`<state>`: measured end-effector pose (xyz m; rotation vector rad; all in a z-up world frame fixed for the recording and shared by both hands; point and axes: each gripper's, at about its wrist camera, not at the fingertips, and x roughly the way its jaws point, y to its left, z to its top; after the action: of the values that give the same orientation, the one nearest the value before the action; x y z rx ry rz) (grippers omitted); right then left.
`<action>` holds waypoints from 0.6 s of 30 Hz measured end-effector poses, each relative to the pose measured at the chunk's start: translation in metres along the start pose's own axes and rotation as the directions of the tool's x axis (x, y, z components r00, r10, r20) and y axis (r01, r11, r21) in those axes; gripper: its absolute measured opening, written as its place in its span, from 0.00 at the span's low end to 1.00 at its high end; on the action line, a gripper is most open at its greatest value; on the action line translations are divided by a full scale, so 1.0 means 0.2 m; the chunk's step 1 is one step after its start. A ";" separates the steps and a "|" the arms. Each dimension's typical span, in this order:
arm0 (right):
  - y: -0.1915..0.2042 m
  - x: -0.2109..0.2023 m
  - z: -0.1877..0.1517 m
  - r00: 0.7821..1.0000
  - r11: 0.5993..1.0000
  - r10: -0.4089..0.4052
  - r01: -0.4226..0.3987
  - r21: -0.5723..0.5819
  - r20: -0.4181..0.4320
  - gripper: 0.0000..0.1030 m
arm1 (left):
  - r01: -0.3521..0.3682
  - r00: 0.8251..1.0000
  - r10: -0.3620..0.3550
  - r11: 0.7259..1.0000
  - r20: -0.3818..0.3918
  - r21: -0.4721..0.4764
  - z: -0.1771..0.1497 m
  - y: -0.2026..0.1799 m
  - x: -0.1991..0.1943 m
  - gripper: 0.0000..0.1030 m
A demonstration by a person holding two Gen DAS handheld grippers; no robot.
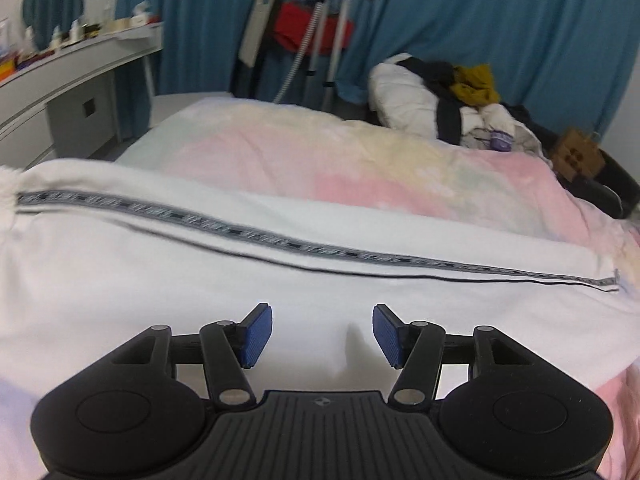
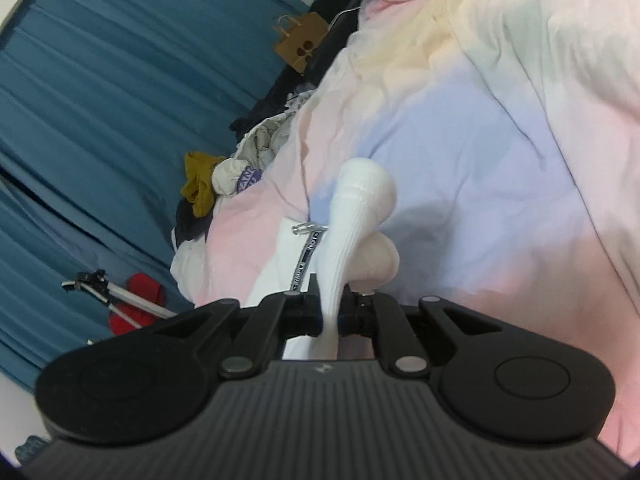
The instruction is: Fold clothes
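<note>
Left gripper: jaws apart, nothing between the blue pads; it hangs just over the near part of the white garment.
Right gripper: jaws clamped on a ribbed white cuff of the garment, which rises from between them and bulges at its free end.
White garment: spread flat across the near side of the bed, a patterned grey band running from its left edge to the right edge, with a thin dark line just below it.
Garment edges: far edge lies straight against the bedcover; right edge ends near the bed's right side; the near edge is hidden under the left gripper.
Bedcover: pastel pink, yellow and pale green, mostly bare beyond the garment, lightly creased.
Open room: the bare middle and far left of the bed.
Clothes pile: white, black and mustard pieces heaped at the far right corner of the bed, well apart from the garment.
Surroundings: blue curtain behind the bed; white shelf with small items at the left.
</note>
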<state>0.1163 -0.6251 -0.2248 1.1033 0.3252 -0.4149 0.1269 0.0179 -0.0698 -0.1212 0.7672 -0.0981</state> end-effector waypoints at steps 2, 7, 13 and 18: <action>-0.01 0.01 0.00 1.000 1.000 -0.007 0.007 0.003 0.012 0.08 | -0.014 1.000 0.013 0.999 0.026 0.031 -0.01 -0.03 0.03 0.57; -0.02 0.05 -0.01 0.999 0.999 -0.046 0.046 -0.006 0.010 0.08 | -0.074 0.996 0.069 0.991 0.047 0.110 -0.05 -0.04 0.16 0.57; 0.00 0.04 -0.04 0.997 0.998 -0.068 0.068 -0.005 0.026 0.08 | -0.095 0.995 0.100 0.985 -0.024 0.144 -0.13 -0.02 0.33 0.58; 0.01 0.03 -0.05 0.996 0.997 -0.080 0.080 0.000 0.033 0.08 | -0.092 0.995 0.097 0.986 -0.032 0.142 -0.13 -0.02 0.37 0.59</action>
<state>0.1223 -0.6163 -0.2306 1.0834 0.3412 -0.5040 0.1603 0.0021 -0.1386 0.0513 0.8012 -0.0641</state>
